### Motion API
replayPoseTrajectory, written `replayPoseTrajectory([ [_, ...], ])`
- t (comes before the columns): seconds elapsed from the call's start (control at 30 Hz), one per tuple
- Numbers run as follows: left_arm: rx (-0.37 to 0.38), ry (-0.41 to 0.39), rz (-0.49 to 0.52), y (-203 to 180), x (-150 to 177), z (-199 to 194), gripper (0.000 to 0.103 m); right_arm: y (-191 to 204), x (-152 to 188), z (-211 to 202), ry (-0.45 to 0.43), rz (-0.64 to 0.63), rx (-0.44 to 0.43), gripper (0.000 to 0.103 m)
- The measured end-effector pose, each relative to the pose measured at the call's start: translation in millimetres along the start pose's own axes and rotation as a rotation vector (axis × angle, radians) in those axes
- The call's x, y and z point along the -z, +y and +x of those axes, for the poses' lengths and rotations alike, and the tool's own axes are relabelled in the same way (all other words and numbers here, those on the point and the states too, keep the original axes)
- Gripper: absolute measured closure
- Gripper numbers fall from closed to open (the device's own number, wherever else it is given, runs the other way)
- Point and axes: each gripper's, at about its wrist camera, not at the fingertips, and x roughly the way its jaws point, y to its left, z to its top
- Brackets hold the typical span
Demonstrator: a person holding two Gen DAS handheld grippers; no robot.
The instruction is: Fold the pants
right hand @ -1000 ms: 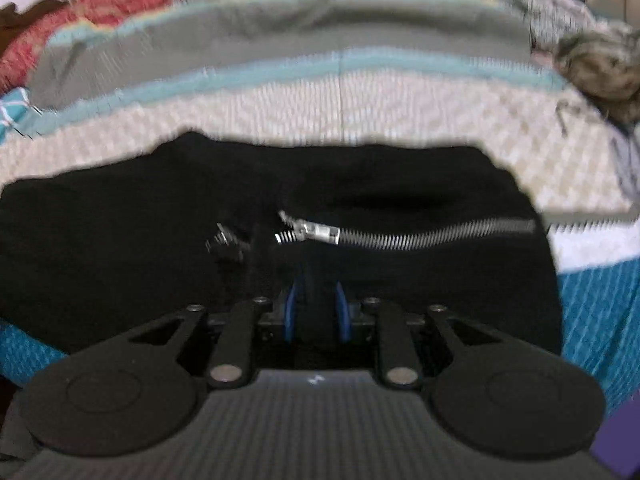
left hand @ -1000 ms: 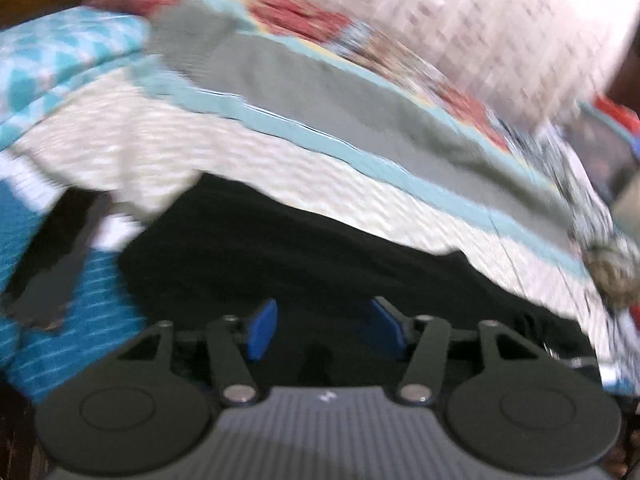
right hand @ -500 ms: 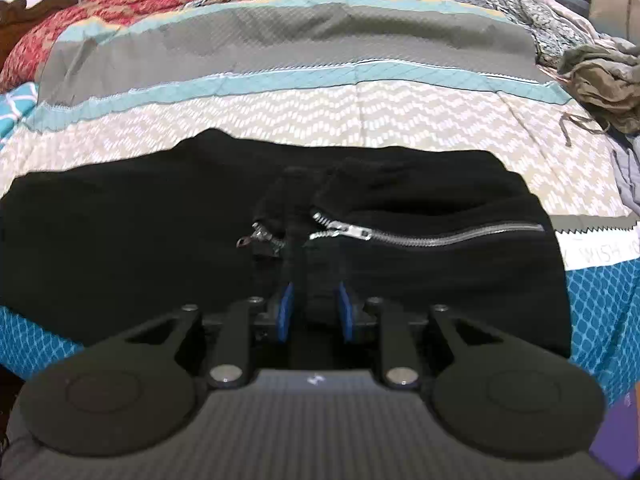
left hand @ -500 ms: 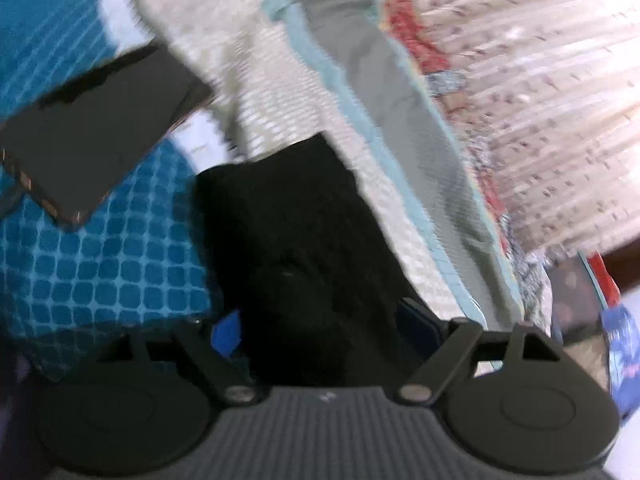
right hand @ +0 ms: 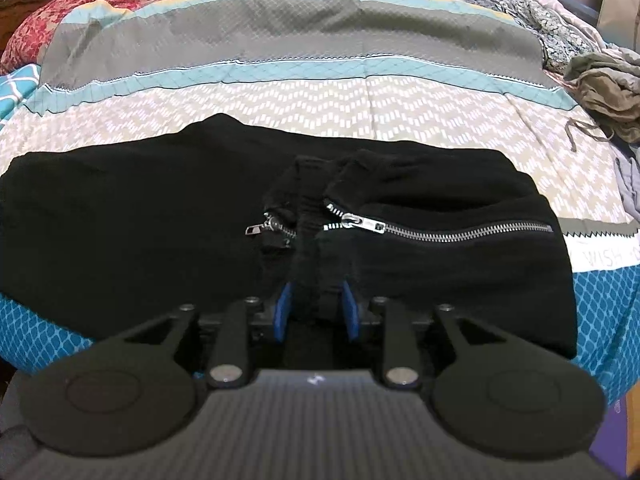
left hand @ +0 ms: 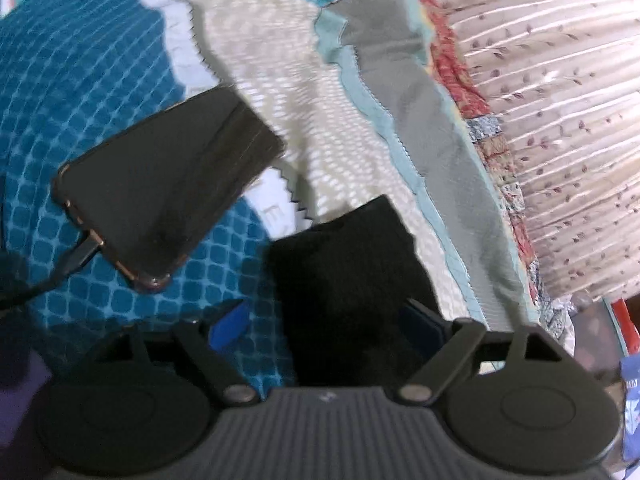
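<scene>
The black pants [right hand: 168, 216] are lying across the near part of the bed, on a patterned bedspread [right hand: 320, 100] with cream zigzag, teal and grey bands; their silver pocket zipper [right hand: 440, 232] is running off to the right in the right wrist view.

The left gripper [left hand: 326, 316] is hanging over one narrow end of the pants [left hand: 348, 272]. Its jaws have just been opening and are now spread wide, the blue pads standing apart on either side of the black cloth without pressing it. A second ago this view was blurred and level, looking across a broad stretch of dark fabric with the jaws only half spread; now it is rolled over and tilted down, so the bedspread bands are running diagonally and a dark phone [left hand: 168, 184] with a cable plugged into its corner is showing on the blue squared part of the cover, just to the left of the pants' end. Half a second ago the phone was sitting higher and further left in the frame.

The right gripper [right hand: 316, 312] is at the near edge of the pants, close to the zipper. Its jaws have just been opening a little, yet a bunched ridge of black fabric is rising between the blue pads, which are touching it on both sides. The gap is visibly wider than a second ago, when the pads were nearly together. An olive garment [right hand: 600, 92] is lying crumpled at the right edge of the bed.
</scene>
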Motion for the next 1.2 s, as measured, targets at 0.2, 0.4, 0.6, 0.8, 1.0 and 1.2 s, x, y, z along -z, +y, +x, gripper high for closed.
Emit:
replayPoseTrajectory([
  [0.2,0.004,0.003,0.05,-20,-1,20,0.05,4,1,-1,-0.008,-0.009,0.001,0.07],
  [0.4,-0.008,-0.078,0.165,-51,8,6,0.074,10,-1,-6,-0.041,-0.029,-0.009,0.07],
  [0.6,0.123,-0.16,0.579,-145,59,-18,0.075,7,-2,-2,-0.036,-0.013,-0.011,0.07],
  [0.8,0.311,0.069,1.017,-219,169,20,0.072,-11,-1,-4,-0.043,0.058,-0.009,0.071],
  [1.0,0.226,0.285,1.257,-219,243,68,0.054,-21,3,-7,-0.046,0.076,-0.051,0.07],
  [1.2,0.361,0.235,1.118,-232,194,17,0.041,-44,0,-11,-0.092,0.139,-0.113,0.07],
])
